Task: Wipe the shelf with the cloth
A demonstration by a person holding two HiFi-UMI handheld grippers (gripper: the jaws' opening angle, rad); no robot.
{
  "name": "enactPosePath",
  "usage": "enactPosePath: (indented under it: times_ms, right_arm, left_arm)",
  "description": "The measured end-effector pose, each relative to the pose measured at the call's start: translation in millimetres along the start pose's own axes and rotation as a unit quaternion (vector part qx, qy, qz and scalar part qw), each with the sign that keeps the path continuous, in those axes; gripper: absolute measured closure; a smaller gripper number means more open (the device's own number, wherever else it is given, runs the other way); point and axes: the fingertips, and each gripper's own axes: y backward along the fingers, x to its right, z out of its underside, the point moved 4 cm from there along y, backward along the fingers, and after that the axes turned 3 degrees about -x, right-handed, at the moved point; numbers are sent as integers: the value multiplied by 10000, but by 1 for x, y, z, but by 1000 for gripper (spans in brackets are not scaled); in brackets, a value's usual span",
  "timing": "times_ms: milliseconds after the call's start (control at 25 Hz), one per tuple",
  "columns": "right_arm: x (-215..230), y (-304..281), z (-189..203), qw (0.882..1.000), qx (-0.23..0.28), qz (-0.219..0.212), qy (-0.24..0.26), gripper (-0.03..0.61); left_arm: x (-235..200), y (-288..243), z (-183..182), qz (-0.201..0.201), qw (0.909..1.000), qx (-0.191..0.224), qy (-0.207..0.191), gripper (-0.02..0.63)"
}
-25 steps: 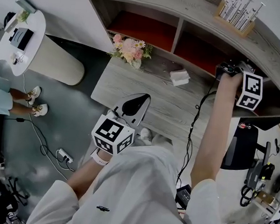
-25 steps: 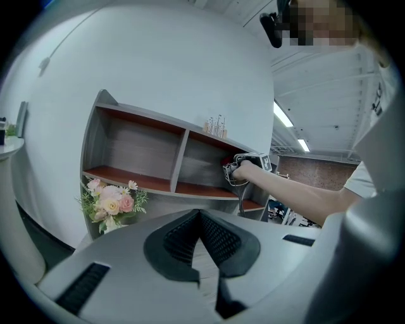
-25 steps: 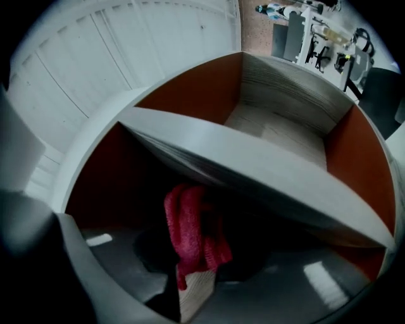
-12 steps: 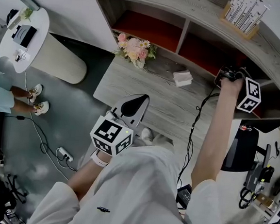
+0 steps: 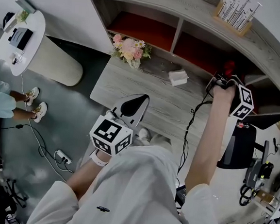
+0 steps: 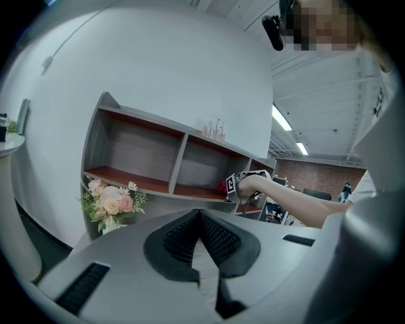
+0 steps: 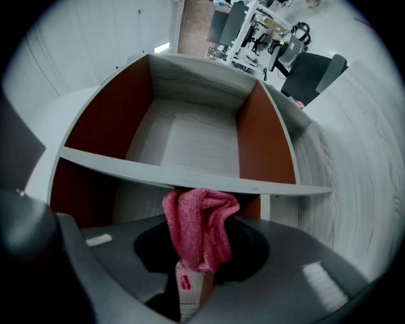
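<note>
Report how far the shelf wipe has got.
Done: the cloth is picked up, pinched in the right gripper. In hand: it is held up at the front edge of the shelf, by the right-hand compartments. Left: the wiping itself; no surface shows as wiped, and the cloth's contact is unclear. The left gripper hangs low, shut and empty.

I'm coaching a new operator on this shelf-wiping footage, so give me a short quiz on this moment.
1. True or false: the left tool grips the cloth.
2. Where do the flowers stand? A) on the grey counter B) on the floor C) on a chair
3. Fill in: the cloth's colour is ___.
Key: 1 false, the right tool grips it; 2 A; 3 pink.
</note>
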Motion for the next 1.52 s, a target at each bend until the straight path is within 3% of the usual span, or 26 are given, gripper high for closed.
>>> enactPosePath:
  times_ms: [480,640,880,1000,1240,1520]
  right_arm:
    - [-42,33,-8,9974,-61,-664,278,474]
    - [-65,46,-10,9897,-13,-1105,907,474]
    - [-106,64,-13,9686,178,-1804,1703,476]
    - [-122,72,-12,9442,200,-2164,2475,476]
    - [-118,92,-2,8932,-19,-2424,3788,474]
    - [-113,128,11,7989,-386,-2808,5306,474]
  left_arm:
    - [14,-6,-6,184,9998,64,-58,611]
    - [15,-3,-10,222,9996,127,-69,612]
    - [20,-3,-18,328,9991,229,-116,611]
    - [22,-2,-20,400,9988,256,-113,612]
    - [26,-9,-21,594,9980,208,-31,611]
    - [30,-15,-25,706,9970,309,25,611]
